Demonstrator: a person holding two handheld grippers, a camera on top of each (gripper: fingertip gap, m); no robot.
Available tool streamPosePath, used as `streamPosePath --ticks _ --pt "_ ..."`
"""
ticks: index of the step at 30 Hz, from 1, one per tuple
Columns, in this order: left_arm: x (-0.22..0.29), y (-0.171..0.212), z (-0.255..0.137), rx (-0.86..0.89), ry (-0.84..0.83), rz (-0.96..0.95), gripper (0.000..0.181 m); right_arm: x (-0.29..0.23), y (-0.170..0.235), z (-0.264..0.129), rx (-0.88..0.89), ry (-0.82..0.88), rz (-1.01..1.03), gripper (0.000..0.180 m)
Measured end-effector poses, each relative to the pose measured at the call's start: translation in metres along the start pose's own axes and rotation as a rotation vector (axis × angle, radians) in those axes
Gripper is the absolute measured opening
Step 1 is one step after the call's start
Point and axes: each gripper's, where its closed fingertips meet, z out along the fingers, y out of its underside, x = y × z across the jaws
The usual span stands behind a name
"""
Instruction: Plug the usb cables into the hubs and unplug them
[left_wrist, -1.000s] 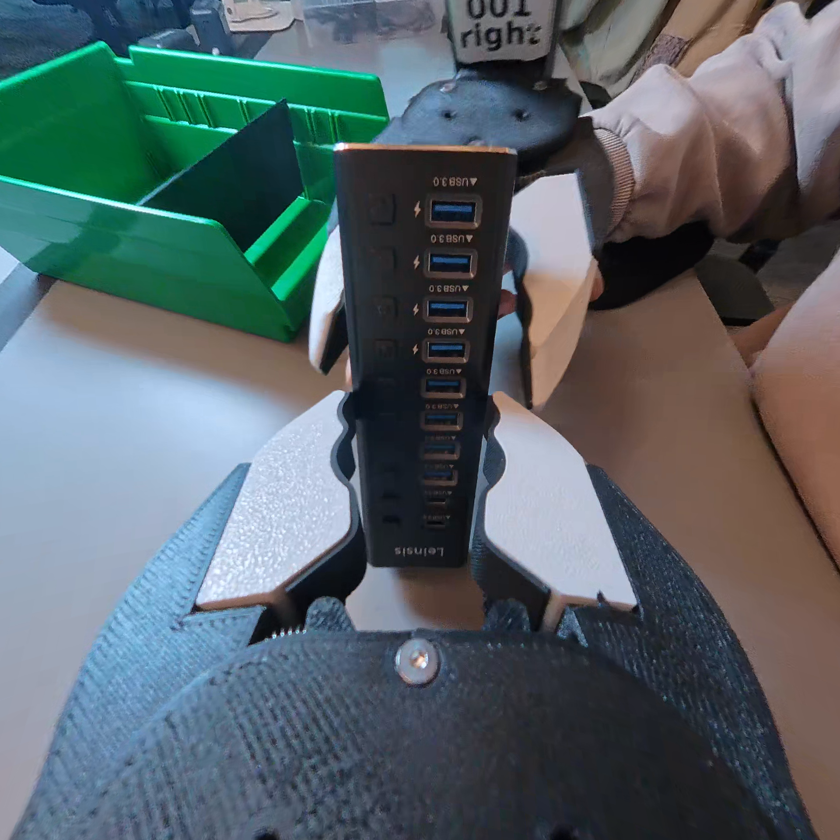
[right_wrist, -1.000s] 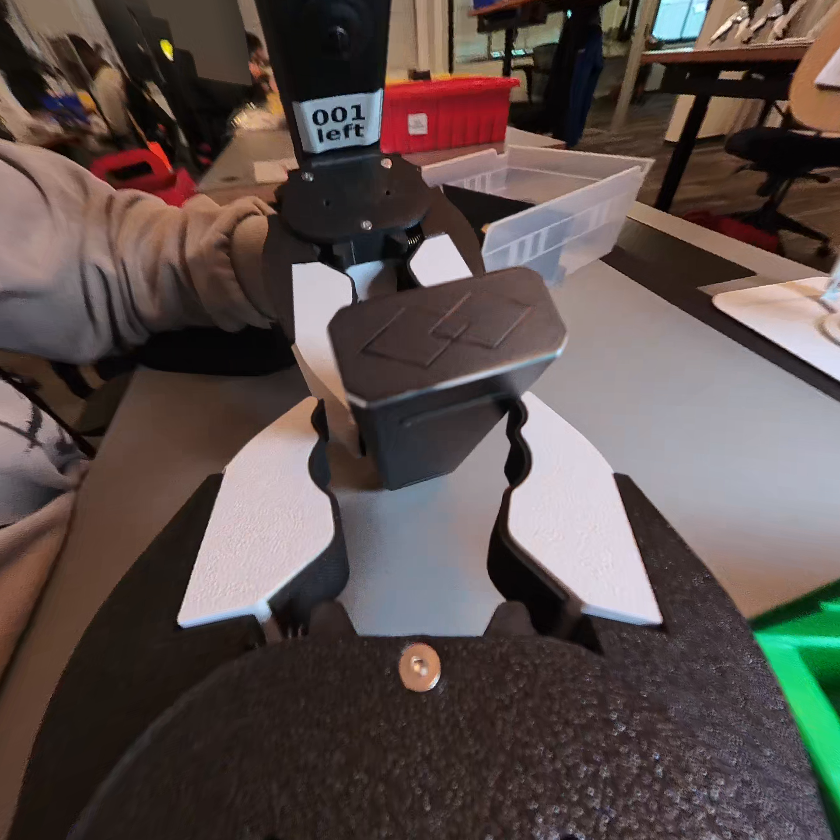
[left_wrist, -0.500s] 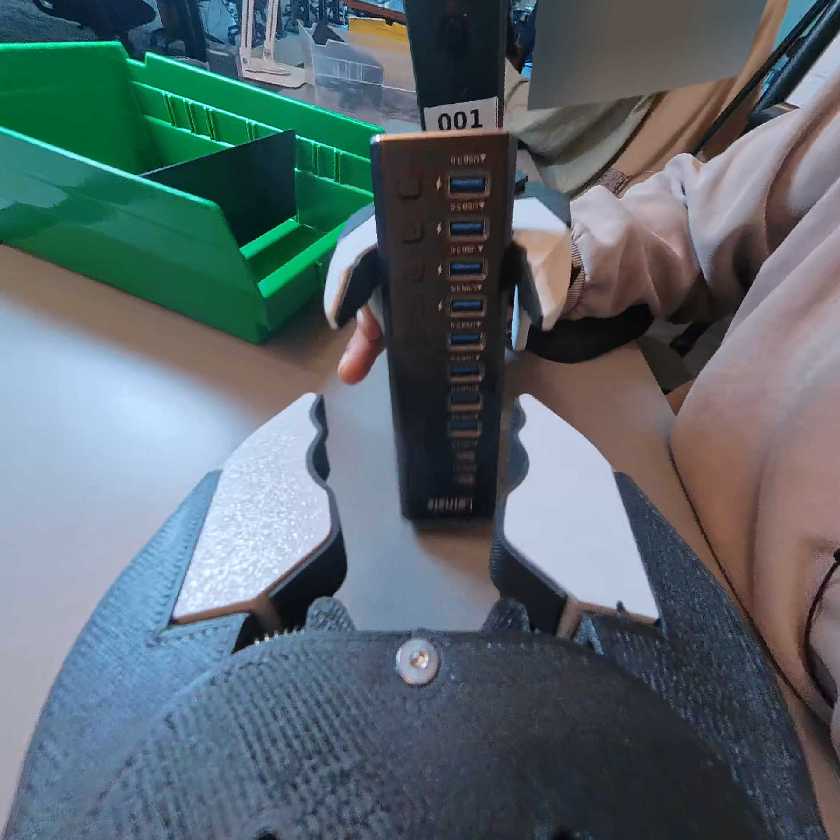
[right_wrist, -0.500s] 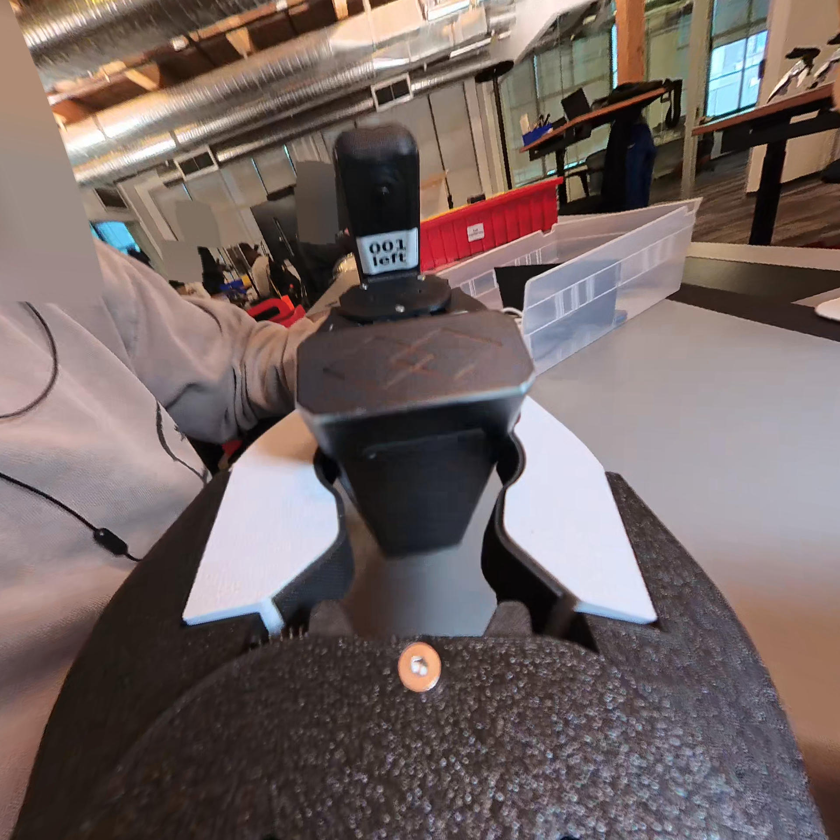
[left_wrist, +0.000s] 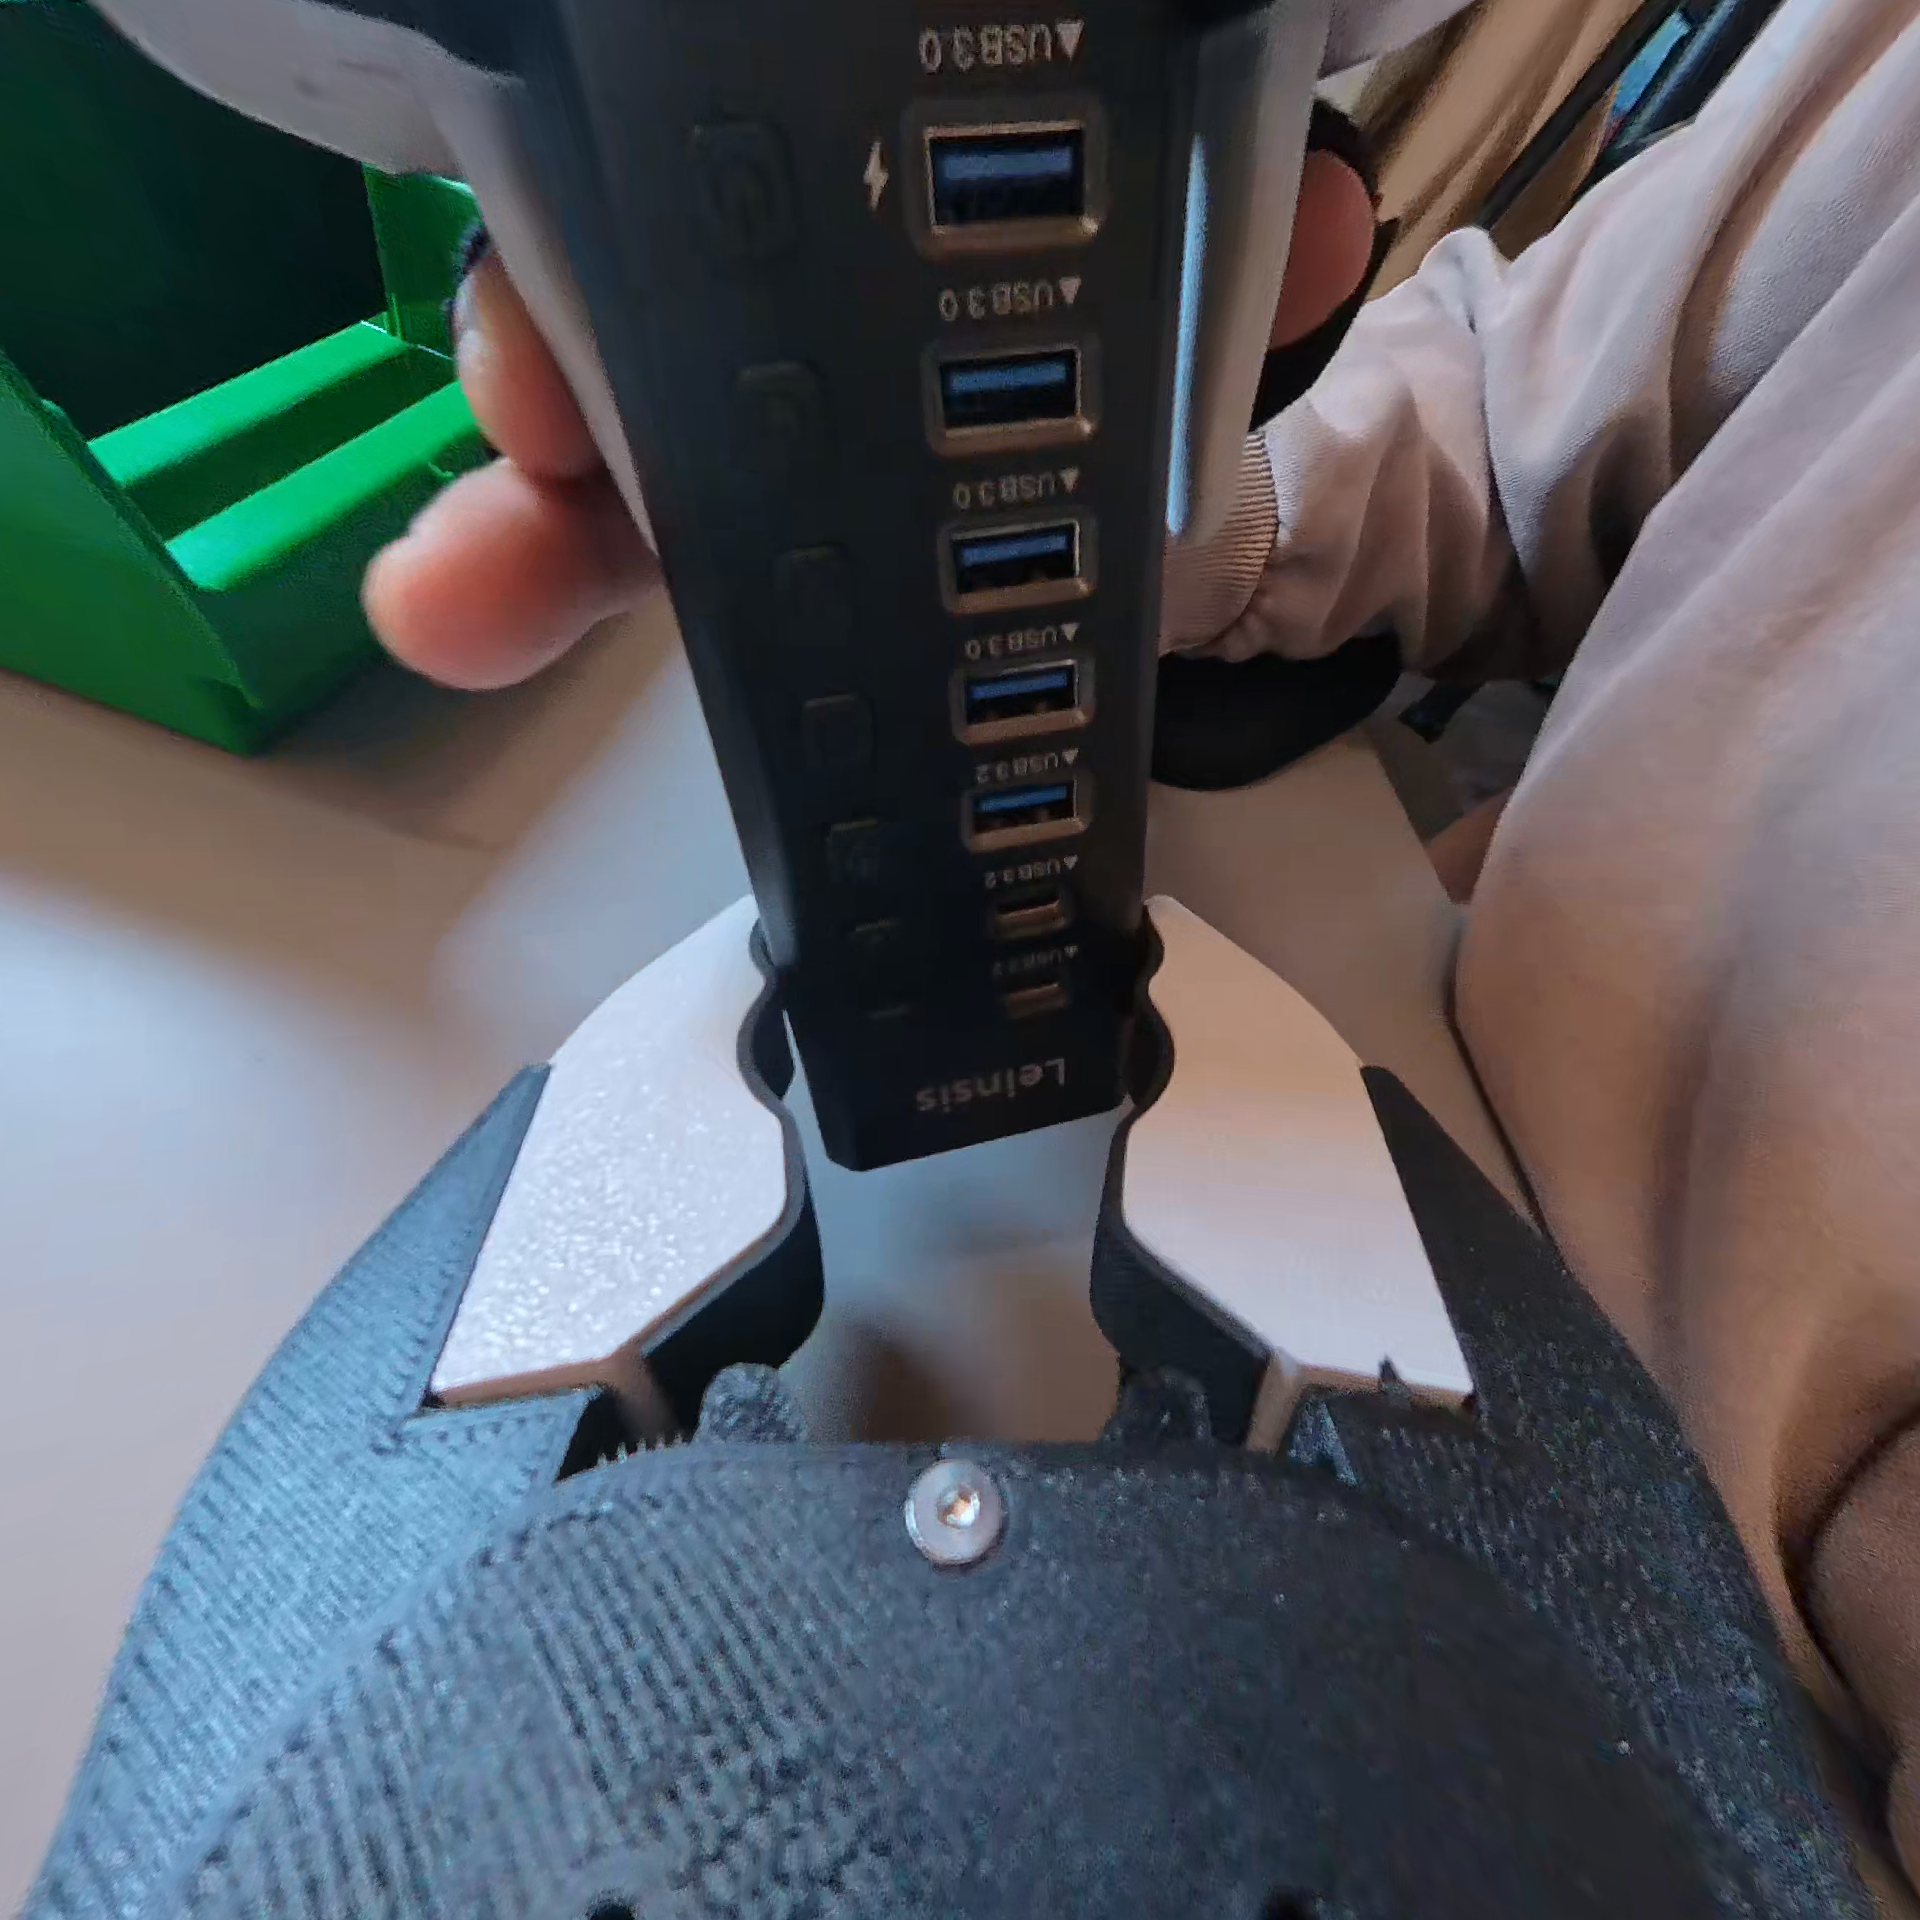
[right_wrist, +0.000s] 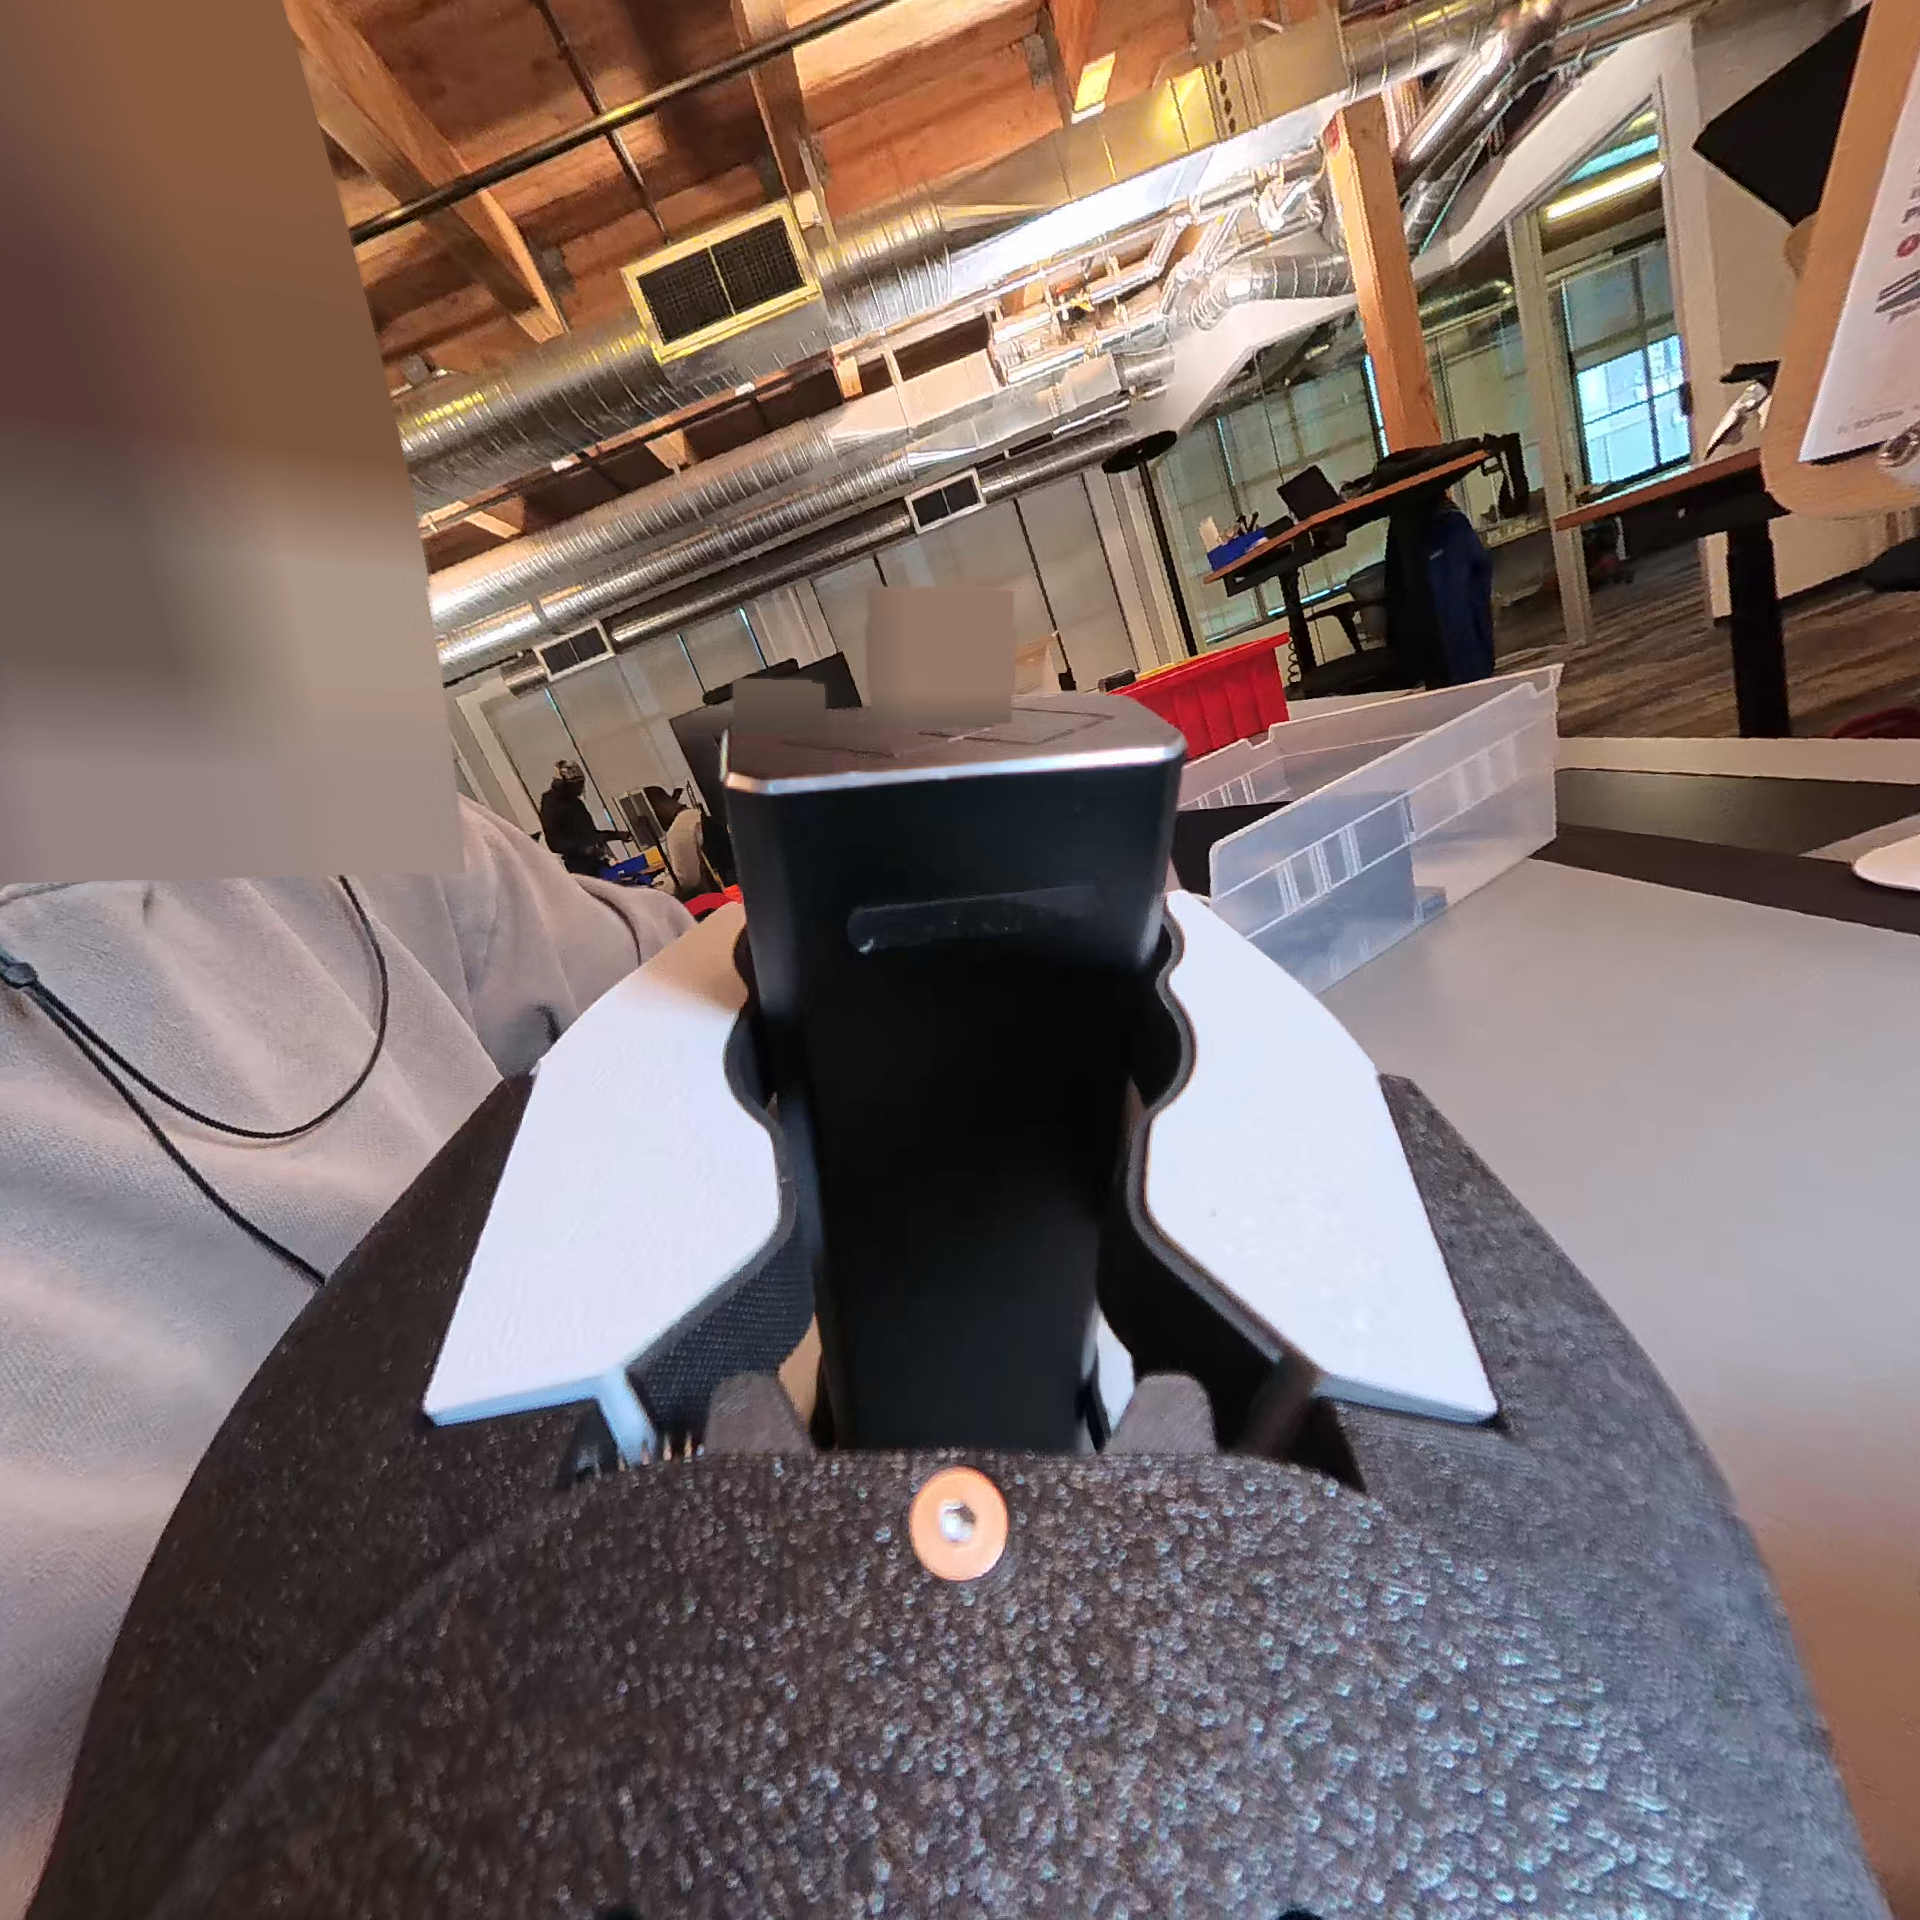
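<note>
A tall black USB hub (left_wrist: 883, 623) with a column of blue ports faces the left wrist camera. My left gripper (left_wrist: 956, 951) is shut on its lower end, both fingertips pressed to its sides. My right gripper (right_wrist: 956, 935) is shut on the hub's plain back (right_wrist: 956, 1143), which sits deep between the fingers. In the left wrist view the right gripper's white fingers (left_wrist: 312, 94) flank the hub's upper part. The hub's bottom edge appears raised off the table (left_wrist: 260, 1039). No USB cable is in view.
A green bin (left_wrist: 208, 520) stands on the table at the left. A person's hand (left_wrist: 488, 582) and light sleeve (left_wrist: 1558, 520) are close behind the hub. A clear plastic bin (right_wrist: 1455, 831) and a red bin (right_wrist: 1216, 696) lie farther back. Some 12 cm of space lies between my two pairs of fingers.
My left gripper, open around the hub half a second ago, has closed on its lower end. The hub now sits deeper in my right gripper, whose view has tilted up.
</note>
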Motion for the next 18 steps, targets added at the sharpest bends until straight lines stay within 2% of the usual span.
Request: streamPosePath --ticks 3,5,8,12,15,18 --pt "-0.004 -0.002 -0.014 0.014 -0.013 0.006 0.063 0.004 -0.002 -0.006 -0.020 0.041 -0.020 0.064" --pt "-0.015 -0.002 -0.026 0.007 -0.100 0.088 0.063 0.005 0.002 -0.011 -0.060 0.063 -0.046 0.064" --pt "-0.040 -0.007 -0.052 -0.043 -0.326 0.292 0.062 0.012 0.004 -0.020 -0.104 0.148 -0.082 0.054" --pt "-0.064 -0.012 -0.082 -0.201 -0.614 0.618 0.062 0.025 0.001 -0.030 -0.133 0.239 -0.036 0.044" --pt "-0.068 -0.016 -0.093 -0.284 -0.714 0.794 0.062 0.029 0.018 -0.032 -0.235 0.259 -0.007 0.037" --pt "-0.068 -0.016 -0.097 -0.360 -0.759 0.929 0.062 0.027 0.039 -0.030 -0.360 0.256 -0.077 0.032"
